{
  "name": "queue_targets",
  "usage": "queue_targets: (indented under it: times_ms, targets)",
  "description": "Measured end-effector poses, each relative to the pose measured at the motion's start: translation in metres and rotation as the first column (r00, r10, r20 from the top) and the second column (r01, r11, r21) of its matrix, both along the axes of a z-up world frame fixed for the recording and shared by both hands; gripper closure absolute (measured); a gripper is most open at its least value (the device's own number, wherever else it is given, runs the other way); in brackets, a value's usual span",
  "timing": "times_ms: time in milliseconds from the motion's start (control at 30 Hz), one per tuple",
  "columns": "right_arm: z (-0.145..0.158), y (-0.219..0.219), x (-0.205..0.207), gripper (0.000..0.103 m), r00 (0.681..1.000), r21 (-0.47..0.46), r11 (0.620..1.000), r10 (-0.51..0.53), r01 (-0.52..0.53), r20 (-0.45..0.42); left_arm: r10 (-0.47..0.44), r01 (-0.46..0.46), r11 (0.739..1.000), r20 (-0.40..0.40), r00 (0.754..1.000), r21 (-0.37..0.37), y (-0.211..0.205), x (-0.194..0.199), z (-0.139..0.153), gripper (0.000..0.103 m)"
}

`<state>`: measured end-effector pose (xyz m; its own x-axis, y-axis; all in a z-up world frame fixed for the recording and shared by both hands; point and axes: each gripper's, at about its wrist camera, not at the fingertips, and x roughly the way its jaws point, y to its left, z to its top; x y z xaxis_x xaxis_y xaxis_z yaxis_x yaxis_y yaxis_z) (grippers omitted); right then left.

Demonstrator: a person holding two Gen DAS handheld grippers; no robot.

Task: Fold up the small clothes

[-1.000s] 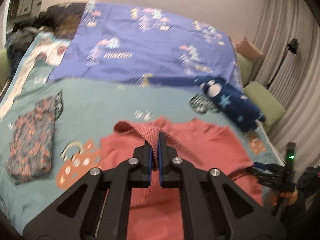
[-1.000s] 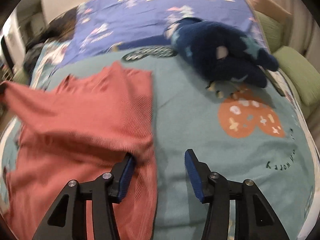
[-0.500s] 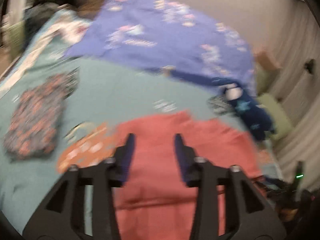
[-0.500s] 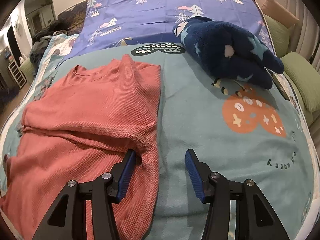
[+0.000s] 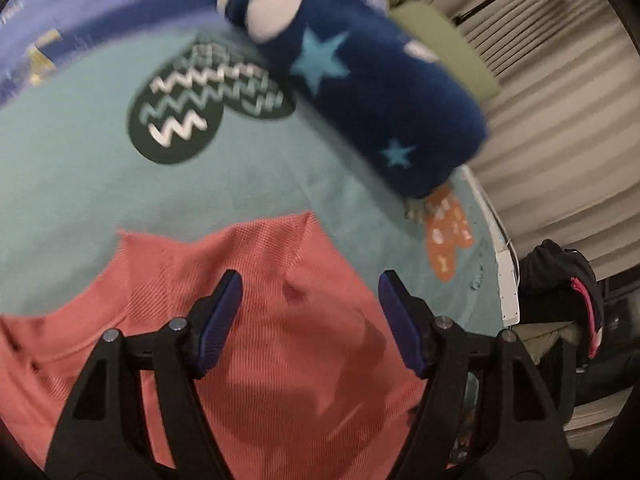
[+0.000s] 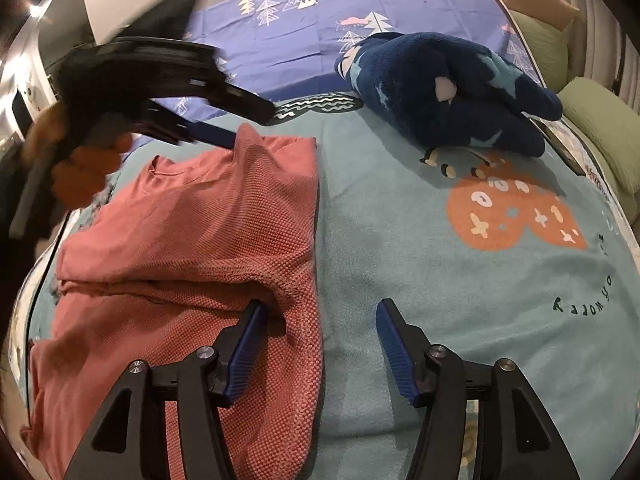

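A wide bed covered by a teal blanket printed with orange and dark cartoon patches (image 6: 420,280) fills both views, with a purple-blue sheet patterned with little trees (image 6: 320,20) across its far end. On the teal blanket, well right of the work, lies a fluffy dark navy plush toy with light blue stars (image 6: 448,92). The task's thing, a small coral-red waffle-knit top (image 6: 192,248), lies flat on the near left part of the blanket, its neckline away from the person and one layer already turned over itself into a raised crosswise fold. It looks light, limp and a little stretchy, with a coarse texture that should give the pads good purchase; judged from that, it will sag and crease if lifted at a single point, so a pinch on a hem, a corner or the doubled fold edge is the safer hold, one gripper at each end. The left gripper (image 5: 308,312), held by a hand (image 6: 84,168), hangs over the top's far edge with its jaws opening and bare of cloth. The right gripper (image 6: 320,332) sits low at the near right edge, jaws opening too, its left blue pad (image 6: 246,348) touching the fold, nothing pinched.
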<state>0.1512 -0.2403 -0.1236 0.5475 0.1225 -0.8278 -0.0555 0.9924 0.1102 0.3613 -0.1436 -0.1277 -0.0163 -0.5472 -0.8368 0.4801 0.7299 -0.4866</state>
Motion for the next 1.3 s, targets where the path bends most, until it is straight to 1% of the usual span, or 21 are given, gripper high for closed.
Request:
queue_targets:
  times_ms: [67,133,200,267,333,433,500,633,700,767,833,867,900,933,967,1033,1067,1133,1233,1267,1300]
  targets:
    - [-0.001,-0.001,-0.001,0.042,1.0,0.01,1.0,-0.002,0.002,0.009,-0.052,0.052,0.999,-0.061,0.997,0.0,-0.01,0.002,-0.01,0.032]
    - [-0.001,-0.003,0.0,0.042,1.0,0.024,1.0,-0.008,0.008,0.012,-0.121,0.121,0.993,-0.116,0.986,-0.007,-0.022,-0.005,-0.017,0.032]
    - [-0.001,-0.006,-0.001,0.042,1.0,0.046,0.999,-0.018,0.018,0.015,-0.185,0.188,0.982,-0.105,0.977,0.021,-0.043,-0.011,-0.017,0.032]
    - [-0.002,-0.009,-0.002,0.042,0.999,0.066,0.997,-0.03,0.028,0.017,-0.219,0.22,0.975,-0.105,0.97,0.002,-0.057,-0.015,-0.015,0.032]
    - [-0.002,-0.012,-0.003,0.042,0.999,0.085,0.996,-0.043,0.041,0.019,-0.216,0.212,0.976,-0.086,0.973,-0.058,-0.068,-0.012,-0.009,0.035]
    - [-0.001,-0.017,-0.005,0.042,0.997,0.09,0.994,-0.071,0.068,0.028,-0.147,0.138,0.98,-0.055,0.988,-0.143,-0.081,-0.001,-0.002,0.035]
    - [-0.001,-0.02,-0.008,0.042,0.996,0.094,0.992,-0.087,0.084,0.031,-0.125,0.117,0.982,-0.046,0.991,-0.151,-0.088,0.006,-0.003,0.035]
    - [0.001,-0.031,-0.015,0.042,0.99,0.126,0.983,-0.139,0.133,0.033,-0.101,0.105,0.983,0.031,0.994,-0.15,-0.085,0.0,0.006,0.035]
    - [0.001,-0.036,-0.019,0.041,0.988,0.14,0.979,-0.154,0.149,0.027,-0.085,0.095,0.987,0.077,0.993,-0.129,-0.072,-0.004,0.015,0.035]
    - [0.003,-0.036,-0.025,0.041,0.987,0.114,0.981,-0.159,0.155,0.03,-0.057,0.07,0.993,0.137,0.989,-0.09,-0.056,-0.011,0.026,0.035]
    - [0.007,-0.038,-0.034,0.041,0.984,0.079,0.982,-0.175,0.172,0.037,-0.021,0.035,0.998,0.216,0.976,-0.059,-0.035,-0.024,0.039,0.035]
    - [0.009,-0.043,-0.034,0.041,0.983,0.082,0.98,-0.182,0.179,0.033,0.005,0.008,0.999,0.276,0.961,-0.046,-0.017,-0.036,0.048,0.035]
    - [0.01,-0.047,-0.036,0.041,0.982,0.092,0.978,-0.189,0.186,0.029,0.023,-0.013,0.999,0.316,0.949,-0.034,-0.005,-0.042,0.053,0.035]
    - [0.013,-0.05,-0.038,0.041,0.981,0.112,0.976,-0.193,0.189,0.023,0.05,-0.045,0.999,0.373,0.927,-0.022,0.014,-0.058,0.059,0.035]
    - [0.014,-0.051,-0.038,0.043,0.982,0.126,0.975,-0.189,0.185,0.022,0.079,-0.072,0.997,0.409,0.909,-0.032,0.035,-0.07,0.062,0.035]
    - [0.021,-0.049,-0.037,0.05,0.988,0.169,0.975,-0.15,0.142,0.035,0.133,-0.127,0.991,0.431,0.893,-0.043,0.072,-0.093,0.062,0.035]
    - [0.025,-0.043,-0.036,0.052,0.993,0.196,0.976,-0.103,0.091,0.051,0.15,-0.146,0.988,0.429,0.891,-0.044,0.084,-0.102,0.06,0.035]
    - [0.026,-0.03,-0.032,0.053,0.997,0.209,0.978,-0.041,0.027,0.064,0.185,-0.191,0.981,0.426,0.885,-0.029,0.112,-0.122,0.049,0.035]
    - [0.019,-0.01,-0.023,0.056,0.999,0.163,0.987,0.001,-0.009,0.044,0.229,-0.282,0.958,0.444,0.866,0.057,0.142,-0.139,0.025,0.035]
    - [0.012,-0.007,-0.018,0.059,1.0,0.111,0.994,-0.017,0.014,0.023,0.232,-0.309,0.946,0.451,0.862,0.102,0.147,-0.141,0.016,0.035]
    - [0.006,-0.007,-0.015,0.061,0.999,0.042,0.998,-0.052,0.051,0.001,0.237,-0.345,0.924,0.459,0.857,0.168,0.152,-0.142,0.002,0.035]
